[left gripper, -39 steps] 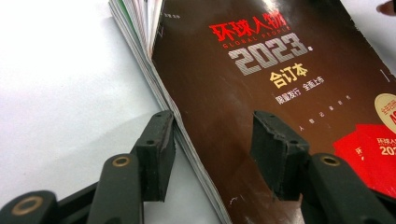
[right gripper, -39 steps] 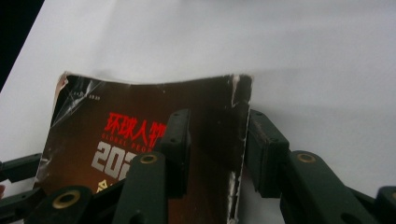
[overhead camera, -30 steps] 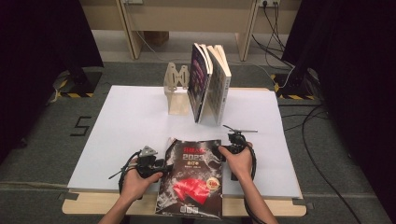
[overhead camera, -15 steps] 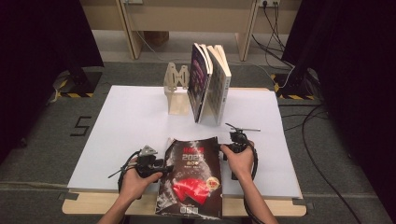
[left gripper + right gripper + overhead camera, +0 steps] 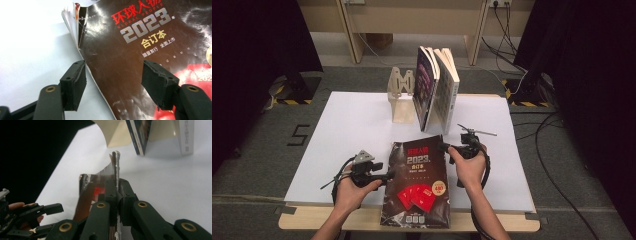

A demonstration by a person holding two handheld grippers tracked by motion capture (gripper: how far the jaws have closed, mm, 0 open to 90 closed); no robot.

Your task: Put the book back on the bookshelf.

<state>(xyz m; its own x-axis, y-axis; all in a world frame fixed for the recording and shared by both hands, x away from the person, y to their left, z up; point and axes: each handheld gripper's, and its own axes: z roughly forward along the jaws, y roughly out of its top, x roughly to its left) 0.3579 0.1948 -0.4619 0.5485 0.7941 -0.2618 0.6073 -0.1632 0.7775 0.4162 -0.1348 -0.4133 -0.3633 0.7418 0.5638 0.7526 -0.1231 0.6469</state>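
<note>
A dark magazine with red lettering and "2023" on its cover lies at the table's front edge. My left gripper sits at its left side. Its jaws have just been opening and now stand open, one over the cover, one over the white table. In the left gripper view the magazine's left edge runs between the pads, which do not press on it. My right gripper is shut on the magazine's right edge. In the right gripper view that thin edge stands upright from my right gripper.
A wooden bookend stands at the back middle of the white table top, with three upright books leaning beside it. The left gripper and a hand appear low on the left of the right gripper view. Dark curtains flank the table.
My right hand has risen a little with the magazine's right edge in its jaws. The left hand has stayed in place beside the magazine.
</note>
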